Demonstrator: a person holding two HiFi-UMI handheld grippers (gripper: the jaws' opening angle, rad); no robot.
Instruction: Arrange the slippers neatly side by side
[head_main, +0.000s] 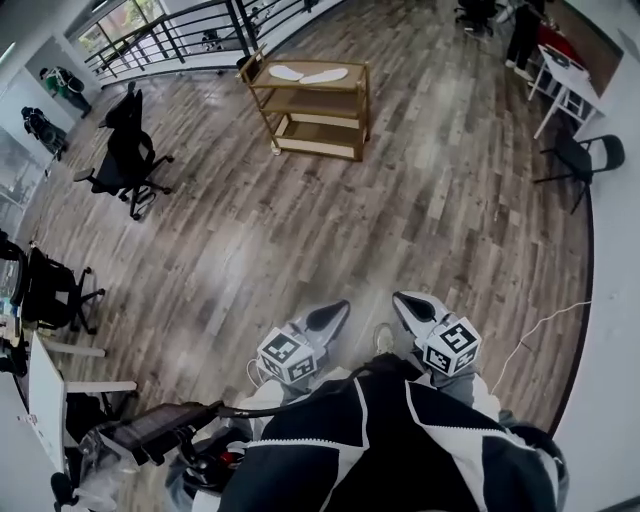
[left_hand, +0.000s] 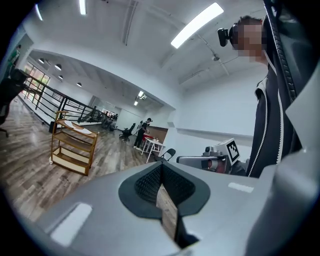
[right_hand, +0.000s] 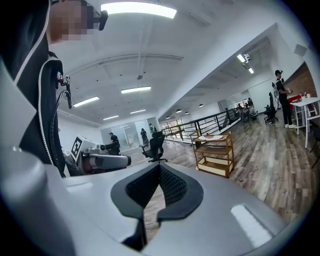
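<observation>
Wooden floor (head_main: 300, 230), slippers (head_main: 308, 74) atop far cart (head_main: 361, 110); gripper views: left tool (left_hand: 161, 167), right tool (right_hand: 160, 166) clenched empty.

floor (head_main: 420, 220): wood planks, slight sheen | shelf cart (head_main: 310, 103): matt wood

Light wooden three-tier shelf cart (head_main: 300, 103) standing on the grey-brown plank floor (head_main: 300, 230).
Two flat white slippers (head_main: 287, 72) lie on its top tier, slightly apart.

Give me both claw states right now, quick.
Left claw: closed, nothing between its jaws.
Right claw: closed, nothing between its jaws.
</observation>
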